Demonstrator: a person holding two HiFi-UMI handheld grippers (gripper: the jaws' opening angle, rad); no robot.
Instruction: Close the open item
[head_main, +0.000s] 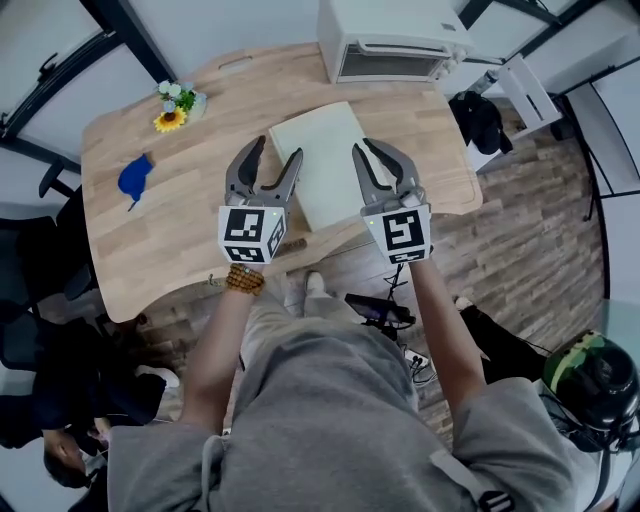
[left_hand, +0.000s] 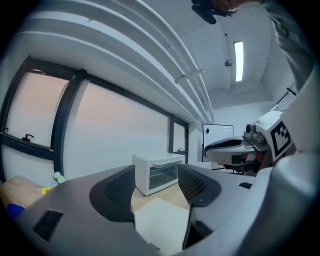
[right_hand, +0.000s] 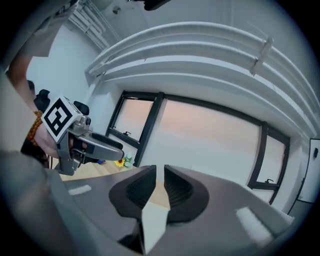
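- Two grippers are in our hands, held side by side in the air over the near edge of the wooden table (head_main: 170, 230), both pointing out across it.
- Our left gripper (head_main: 277, 150) has its jaws spread well apart; its own view (left_hand: 156, 187) shows only the tabletop and the room in the gap, so it holds nothing.
- Our right gripper (head_main: 364, 147) has its jaws drawn close, with only a narrow slit left between them (right_hand: 156, 185), and nothing is pinched there.
- One pale book (head_main: 320, 160) lies flat and closed on the table, below and just beyond both sets of jaws; neither gripper touches it.
- Behind the book, at the far edge of the table, stands a white toaster oven (head_main: 390, 40) with its door shut.
- Off to our left, well apart from the book, sit a small sunflower (head_main: 170, 120) and a blue object (head_main: 135, 178).
- We wear a bead bracelet (head_main: 245, 280) on the left wrist.
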